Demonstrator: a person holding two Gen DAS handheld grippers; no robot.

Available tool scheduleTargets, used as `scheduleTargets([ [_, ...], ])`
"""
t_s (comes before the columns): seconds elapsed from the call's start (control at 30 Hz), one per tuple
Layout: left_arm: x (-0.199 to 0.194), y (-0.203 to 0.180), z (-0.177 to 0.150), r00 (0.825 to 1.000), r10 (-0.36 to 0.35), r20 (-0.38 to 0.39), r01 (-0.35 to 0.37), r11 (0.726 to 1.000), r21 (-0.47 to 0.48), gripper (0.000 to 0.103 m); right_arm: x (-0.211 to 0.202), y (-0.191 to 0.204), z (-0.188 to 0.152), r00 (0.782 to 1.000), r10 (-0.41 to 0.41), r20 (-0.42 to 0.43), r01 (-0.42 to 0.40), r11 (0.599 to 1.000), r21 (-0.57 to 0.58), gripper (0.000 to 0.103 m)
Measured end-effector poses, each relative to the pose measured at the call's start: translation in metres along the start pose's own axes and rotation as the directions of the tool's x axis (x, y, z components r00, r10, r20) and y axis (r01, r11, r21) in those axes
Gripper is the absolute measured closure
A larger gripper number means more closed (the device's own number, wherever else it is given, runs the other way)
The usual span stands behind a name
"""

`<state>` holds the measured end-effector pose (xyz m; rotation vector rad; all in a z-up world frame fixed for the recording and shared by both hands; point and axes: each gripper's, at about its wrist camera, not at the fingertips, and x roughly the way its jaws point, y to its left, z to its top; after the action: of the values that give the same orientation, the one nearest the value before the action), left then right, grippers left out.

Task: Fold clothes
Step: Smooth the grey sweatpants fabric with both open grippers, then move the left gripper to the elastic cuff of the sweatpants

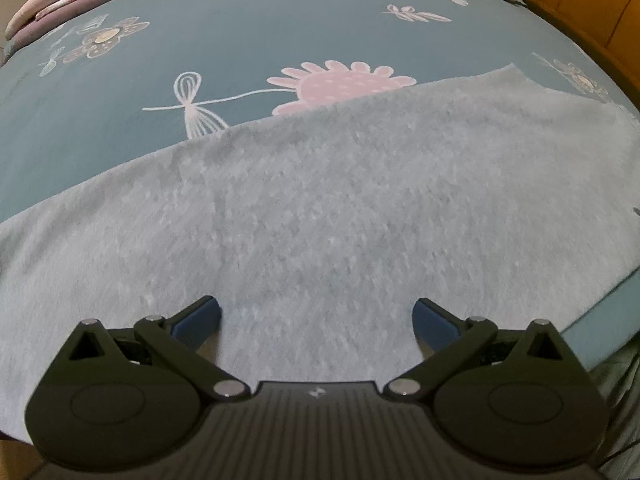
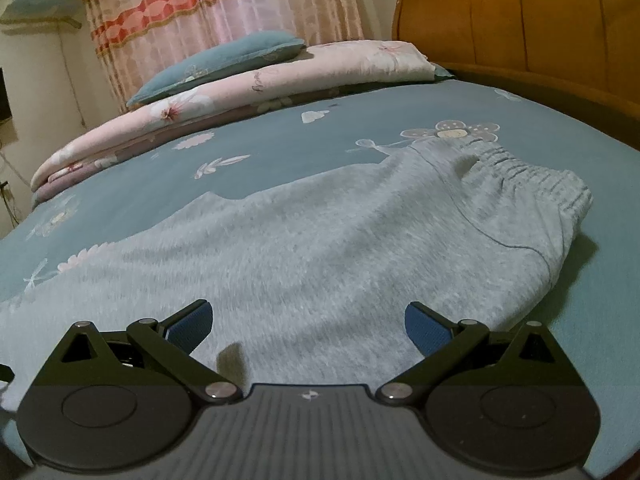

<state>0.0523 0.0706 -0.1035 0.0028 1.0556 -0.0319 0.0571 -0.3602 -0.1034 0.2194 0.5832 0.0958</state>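
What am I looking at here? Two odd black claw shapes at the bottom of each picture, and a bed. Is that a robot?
No robot arm here: a person holds a two-finger gripper in each hand, and each gripper carries a wide-angle camera looking along its fingers. One picture comes from the left gripper, the other from the right gripper. The black shapes with blue pads are those fingers. Both stand open and hold nothing. On the blue flowered bedsheet lie grey sweatpants, spread fairly flat; their elastic waistband shows in the right view. Behind are a folded pink quilt, a blue pillow and a wooden headboard. The job is folding the clothes.
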Motion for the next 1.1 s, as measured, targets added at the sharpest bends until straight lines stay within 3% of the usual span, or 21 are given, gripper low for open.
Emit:
scheduleTargets([
  [0.2, -0.014, 0.013, -0.012, 1.0, 0.009, 0.025, -0.008, 1.0, -0.008, 0.001, -0.002, 0.005, -0.002, 1.0, -0.015, -0.004, 0.015, 0.998, -0.063, 0.0],
  [0.33, -0.034, 0.028, -0.011, 0.991, 0.042, 0.126, -0.042, 0.999, -0.004, 0.001, -0.012, 0.021, 0.002, 0.999, -0.031, 0.018, 0.033, 0.987, -0.157, 0.0],
  [0.43, -0.035, 0.041, -0.01, 0.985, 0.069, 0.158, -0.066, 0.998, -0.025, 0.001, -0.009, 0.041, -0.001, 0.999, -0.034, 0.011, 0.036, 0.971, -0.238, 0.0],
  [0.53, -0.024, 0.054, -0.016, 0.987, 0.064, 0.145, -0.056, 0.997, -0.058, 0.001, 0.004, 0.059, -0.013, 0.998, -0.047, -0.043, 0.03, 0.945, -0.327, 0.0],
  [0.6, -0.013, 0.062, -0.026, 0.99, 0.06, 0.125, -0.051, 0.996, -0.073, 0.001, 0.006, 0.061, -0.022, 0.998, -0.06, -0.031, 0.046, 0.936, -0.35, 0.0],
  [0.97, -0.023, 0.077, -0.049, 0.974, 0.054, 0.222, -0.039, 0.997, -0.072, 0.001, -0.004, 0.049, -0.026, 0.997, -0.063, -0.032, 0.052, 0.958, -0.283, 0.0],
  [1.03, -0.027, 0.09, -0.049, 0.966, 0.086, 0.243, -0.061, 0.992, -0.107, 0.001, -0.003, 0.048, -0.025, 0.997, -0.063, -0.034, 0.051, 0.96, -0.274, 0.0],
  [1.1, -0.027, 0.108, -0.052, 0.97, 0.083, 0.23, -0.041, 0.983, -0.178, 0.001, -0.002, 0.048, -0.025, 0.997, -0.063, -0.033, 0.052, 0.962, -0.267, 0.0],
])
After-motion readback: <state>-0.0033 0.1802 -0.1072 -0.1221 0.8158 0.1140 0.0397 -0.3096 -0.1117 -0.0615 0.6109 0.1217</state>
